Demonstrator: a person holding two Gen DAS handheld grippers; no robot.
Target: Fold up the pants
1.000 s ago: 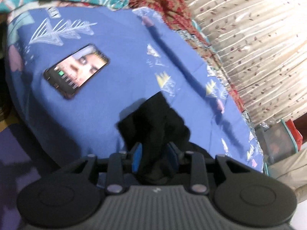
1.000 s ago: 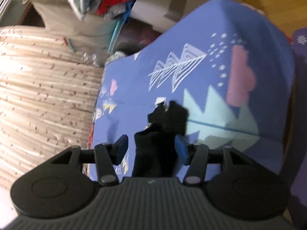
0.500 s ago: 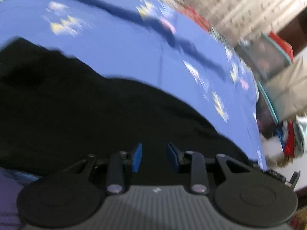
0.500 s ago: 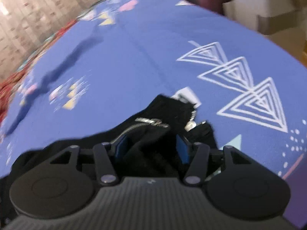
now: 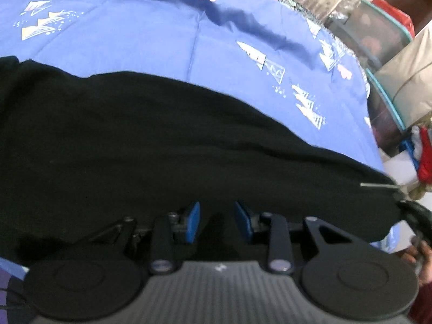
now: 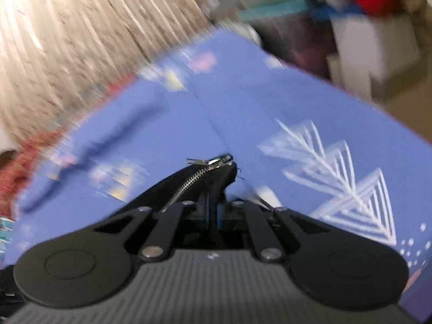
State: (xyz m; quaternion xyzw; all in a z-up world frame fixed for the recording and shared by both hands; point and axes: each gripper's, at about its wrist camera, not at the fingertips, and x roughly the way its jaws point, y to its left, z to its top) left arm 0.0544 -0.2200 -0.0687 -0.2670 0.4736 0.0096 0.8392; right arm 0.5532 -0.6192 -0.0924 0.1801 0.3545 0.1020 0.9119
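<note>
Your pants (image 5: 151,140) are plain black and lie spread in a wide band across the blue patterned bed (image 5: 129,37), running from the left edge of the left wrist view to the right. The cloth looks smooth, with a soft curved far edge. In the blurred right wrist view, one end (image 6: 199,181) rises off the bed, showing a silver zipper (image 6: 197,175).

The pants (image 5: 151,140) now lie spread across the bedsheet (image 5: 135,35); right gripper (image 6: 213,210) closed.
</note>
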